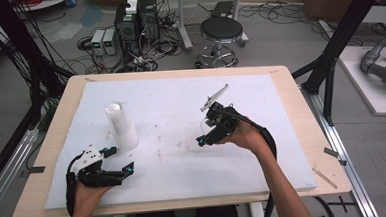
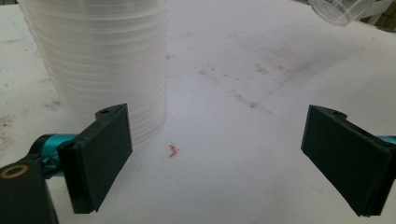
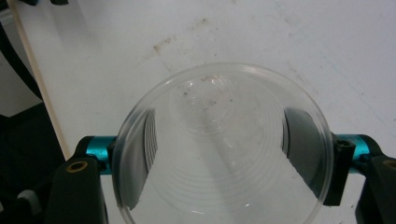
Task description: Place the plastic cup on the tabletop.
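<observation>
1. Left hand-held gripper point(image 1: 121, 160): rests low at the near left of the white pad point(image 1: 175, 189) on the table point(image 1: 289, 78). Jaws stand wide apart with nothing between them.
2. Cup stack point(image 1: 121, 126): stands upright, mouth down, just beyond the left hand-held gripper. In the left gripper view the stack point(image 2: 100, 65) lies ahead and to the left of the jaw line, close beside the left jaw but apart from it. Its long axis is vertical.
3. Right hand-held gripper point(image 1: 206, 133): raised above the pad right of centre, well apart from the stack. Jaws are part closed on a single clear cup point(image 3: 224, 144), gripping its wall from both sides, with the open mouth toward the camera.
4. Judgement: the left hand-held gripper is much nearer the stack; pulling the next cup would need a short move forward and left.
</observation>
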Demonstrator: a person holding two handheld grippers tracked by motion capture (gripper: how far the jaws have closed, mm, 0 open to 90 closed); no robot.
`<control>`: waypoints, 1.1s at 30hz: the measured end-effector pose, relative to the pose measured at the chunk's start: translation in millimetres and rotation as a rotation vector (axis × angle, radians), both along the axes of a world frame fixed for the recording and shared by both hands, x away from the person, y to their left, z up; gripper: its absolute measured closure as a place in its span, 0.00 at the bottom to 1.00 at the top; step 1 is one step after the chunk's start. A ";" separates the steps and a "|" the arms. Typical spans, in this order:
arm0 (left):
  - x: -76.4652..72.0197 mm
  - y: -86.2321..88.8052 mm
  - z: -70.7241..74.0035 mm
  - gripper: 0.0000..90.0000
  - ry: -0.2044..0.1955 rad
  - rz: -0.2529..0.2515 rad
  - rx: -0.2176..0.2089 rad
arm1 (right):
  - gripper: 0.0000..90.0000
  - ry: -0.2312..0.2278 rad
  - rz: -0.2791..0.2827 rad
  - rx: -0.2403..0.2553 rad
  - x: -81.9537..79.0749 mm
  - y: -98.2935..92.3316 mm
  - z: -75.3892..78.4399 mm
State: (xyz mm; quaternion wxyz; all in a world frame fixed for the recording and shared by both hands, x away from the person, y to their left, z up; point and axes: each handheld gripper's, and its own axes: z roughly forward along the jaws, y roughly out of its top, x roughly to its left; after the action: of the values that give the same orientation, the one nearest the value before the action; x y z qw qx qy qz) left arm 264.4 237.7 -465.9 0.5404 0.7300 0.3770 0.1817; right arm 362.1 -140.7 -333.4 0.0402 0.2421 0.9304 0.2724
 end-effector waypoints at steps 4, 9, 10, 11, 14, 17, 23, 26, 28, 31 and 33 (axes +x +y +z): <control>0.8 0.8 -0.3 0.10 0.008 0.003 -0.008 | 0.30 0.009 -0.008 -0.048 3.3 4.4 -3.7; 1.3 0.3 -0.4 0.10 0.010 -0.002 -0.002 | 0.30 0.018 -0.009 -0.086 6.1 9.6 -7.3; 1.5 0.2 -0.4 0.10 0.010 -0.003 -0.002 | 0.30 0.021 -0.011 -0.093 6.5 10.4 -7.6; 1.6 0.6 -0.3 0.10 0.013 -0.004 0.000 | 0.30 0.019 -0.008 -0.100 7.3 11.0 -8.3; 1.7 0.0 -0.4 0.10 0.016 -0.006 0.002 | 0.30 0.030 -0.008 -0.123 9.6 12.9 -9.2; 1.3 -0.8 -0.3 0.10 0.011 -0.005 0.009 | 0.30 0.033 -0.012 -0.154 12.4 14.5 -9.4; 1.1 -0.8 -0.4 0.10 0.008 -0.005 0.008 | 0.30 0.040 -0.010 -0.206 16.4 19.9 -12.6; 1.0 -1.0 -0.3 0.10 0.004 -0.009 0.013 | 0.30 0.045 -0.014 -0.247 17.3 22.4 -17.2; 0.7 -1.8 -0.3 0.10 0.006 -0.007 0.013 | 0.30 0.046 -0.015 -0.270 18.3 23.2 -20.1; 1.0 -1.7 -0.2 0.10 0.007 -0.007 0.017 | 0.30 0.046 -0.025 -0.316 19.6 23.4 -23.5; 1.0 -1.5 -0.2 0.10 0.007 -0.007 0.019 | 0.30 0.054 -0.020 -0.330 20.0 23.7 -25.3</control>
State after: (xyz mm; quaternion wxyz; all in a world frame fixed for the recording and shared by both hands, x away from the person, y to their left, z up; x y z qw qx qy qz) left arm 265.3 236.3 -466.1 0.5326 0.7370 0.3747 0.1810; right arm 382.0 -117.0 -358.7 0.0570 0.2486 0.9608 0.1089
